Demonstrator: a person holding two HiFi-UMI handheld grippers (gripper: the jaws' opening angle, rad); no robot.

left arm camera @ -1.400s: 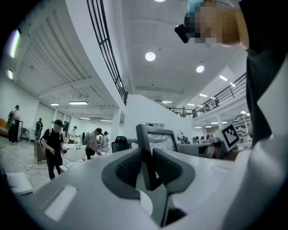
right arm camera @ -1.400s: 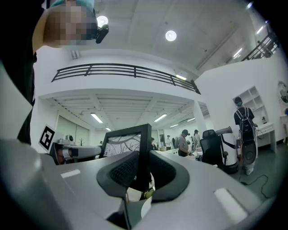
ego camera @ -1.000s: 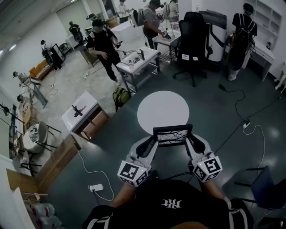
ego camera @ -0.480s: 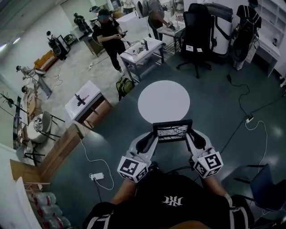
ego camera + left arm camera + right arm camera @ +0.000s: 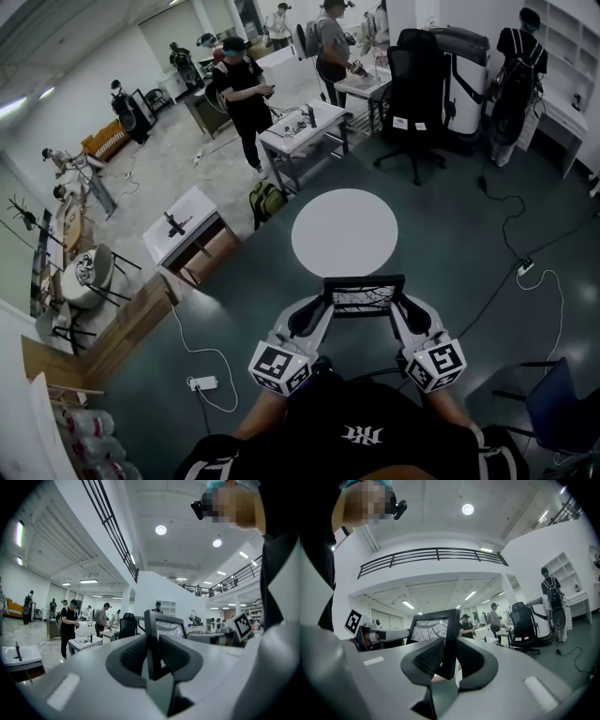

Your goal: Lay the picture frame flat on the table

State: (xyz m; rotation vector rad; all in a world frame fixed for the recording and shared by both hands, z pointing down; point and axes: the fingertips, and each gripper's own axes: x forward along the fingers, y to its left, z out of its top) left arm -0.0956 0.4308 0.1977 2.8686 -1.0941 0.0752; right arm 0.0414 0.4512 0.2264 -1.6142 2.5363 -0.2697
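A black picture frame (image 5: 363,295) with a branch-patterned picture hangs in the air between both grippers, just short of the round white table (image 5: 343,230). My left gripper (image 5: 324,302) is shut on the frame's left edge (image 5: 151,641). My right gripper (image 5: 401,300) is shut on its right edge (image 5: 451,641). In the right gripper view the picture side (image 5: 430,629) faces me and the frame stands nearly upright. The left gripper (image 5: 377,634) shows beyond it there.
A black office chair (image 5: 412,89) and white work tables (image 5: 300,127) stand beyond the round table, with several people around them. Cables (image 5: 525,272) run over the dark floor at the right. A small white table (image 5: 178,230) stands at the left.
The head view has shifted a little, so the table and room sit slightly differently in it. Both grippers keep their hold on the frame in the same pose.
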